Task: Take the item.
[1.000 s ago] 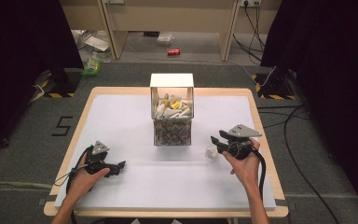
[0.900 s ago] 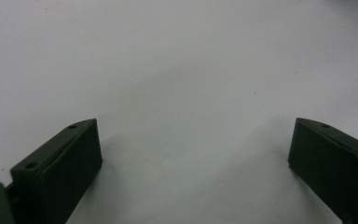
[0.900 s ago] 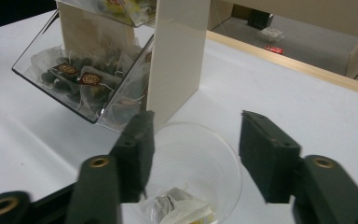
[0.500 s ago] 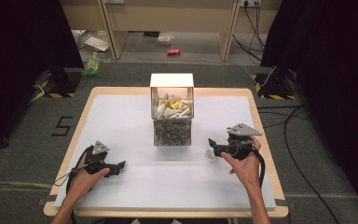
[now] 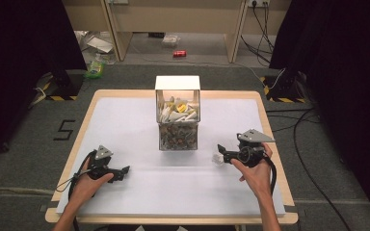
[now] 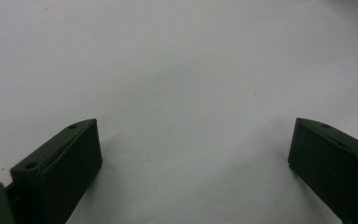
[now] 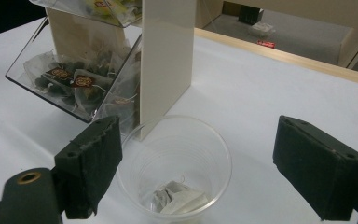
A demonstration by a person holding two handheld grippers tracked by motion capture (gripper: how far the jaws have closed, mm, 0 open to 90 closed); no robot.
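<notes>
— Clear plastic, that cup (image 7: 175,168) between the right gripper's (image 7: 205,172) spread jaws; nothing is pinched. Its own camera looks straight into it: a white tea bag (image 7: 177,201) lies crumpled at the bottom.

— From the high view the cup (image 5: 218,158) is a pale blur at the jaw tips of the right gripper (image 5: 221,153), standing on the white table cover (image 5: 125,120) right of the dispenser; the bag inside cannot be made out there.

— And the left gripper (image 6: 191,168)?

— Released as well, jaws wide apart over bare white surface. The high view places the left gripper (image 5: 120,172) near the front left of the table, held in the left hand (image 5: 87,183), well apart from everything else.

— Beyond the cup?

— A tea bag dispenser (image 7: 121,60) with cream walls and a clear tilted bin, just behind the cup. Its mesh tea bags (image 7: 70,79) carry dark round tags with red print too small to read. The top tier is cut off by the frame edge; the high view shows white sachets and one yellow (image 5: 180,108) there.

— Any writing?

— A black "5" (image 5: 64,130) marked on the grey floor left of the table. Farther back, a red can (image 5: 179,53) on the floor, label illegible.
</notes>
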